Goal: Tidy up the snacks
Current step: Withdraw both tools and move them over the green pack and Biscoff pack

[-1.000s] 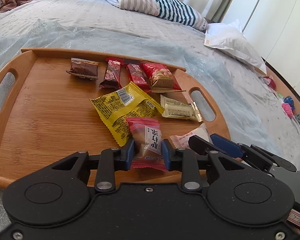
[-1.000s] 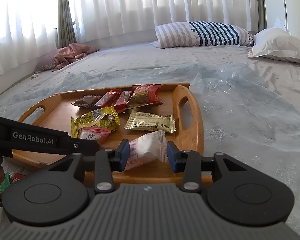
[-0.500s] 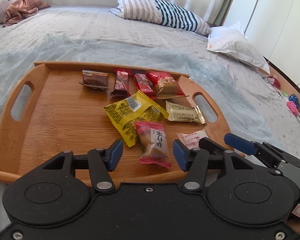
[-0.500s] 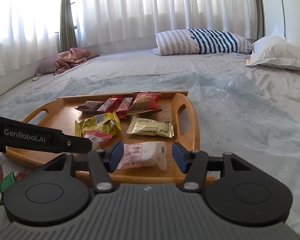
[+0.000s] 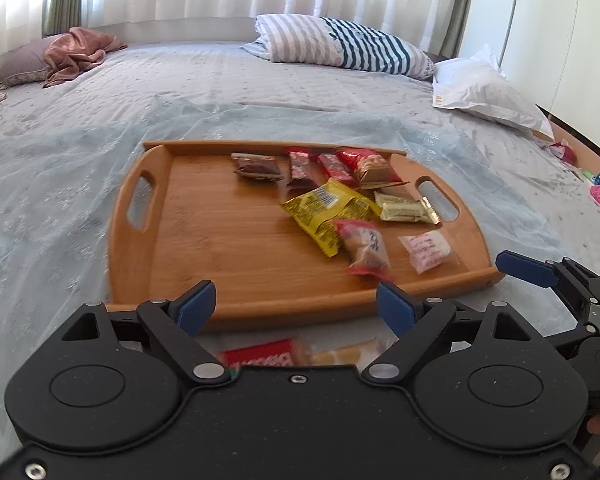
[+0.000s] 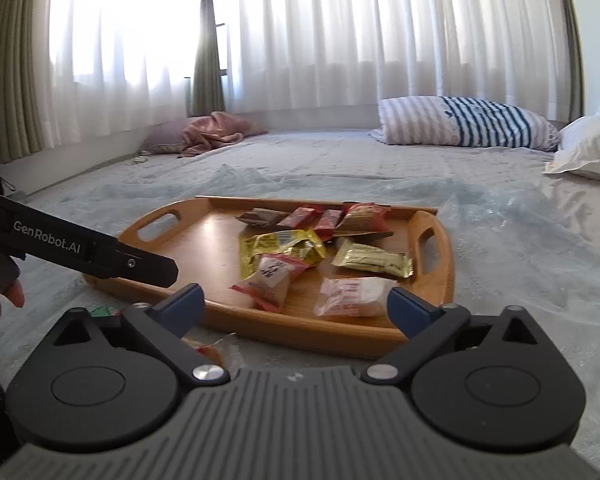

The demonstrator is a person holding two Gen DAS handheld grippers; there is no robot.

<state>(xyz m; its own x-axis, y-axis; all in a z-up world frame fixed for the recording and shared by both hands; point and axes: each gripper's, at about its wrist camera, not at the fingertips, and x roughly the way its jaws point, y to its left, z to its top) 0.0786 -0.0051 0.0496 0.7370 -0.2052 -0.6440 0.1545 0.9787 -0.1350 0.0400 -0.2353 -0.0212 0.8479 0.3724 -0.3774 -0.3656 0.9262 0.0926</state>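
The snacks lie on a bamboo tray (image 5: 204,240) at the centre of both views, crowded toward its right half, which leaves the left half bare for more. Nearest the front rim are a pink-and-tan packet (image 5: 364,246) and, just right of it, a pale pink-printed packet (image 5: 427,251); each lies flat and free, in line with the gripper in front of it, so they read as freshly set down. Behind them a yellow bag (image 5: 328,210) overlaps the pink-and-tan packet's far end, a cream bar (image 5: 404,209) sits beside it, and four brown and red bars (image 5: 300,164) line the back edge, probably the tidied row.

The left gripper (image 5: 296,306) has just been opening and stands wide with nothing between its blue pads, short of the tray's near rim. The right gripper (image 6: 294,302) has likewise just spread to its widest, empty. Below the left fingers, at the lower middle of that view, a red wrapper (image 5: 260,356) and a yellow one (image 5: 348,352) lie on the bedsheet (image 5: 60,160), off the tray; they look like the likely next pickups
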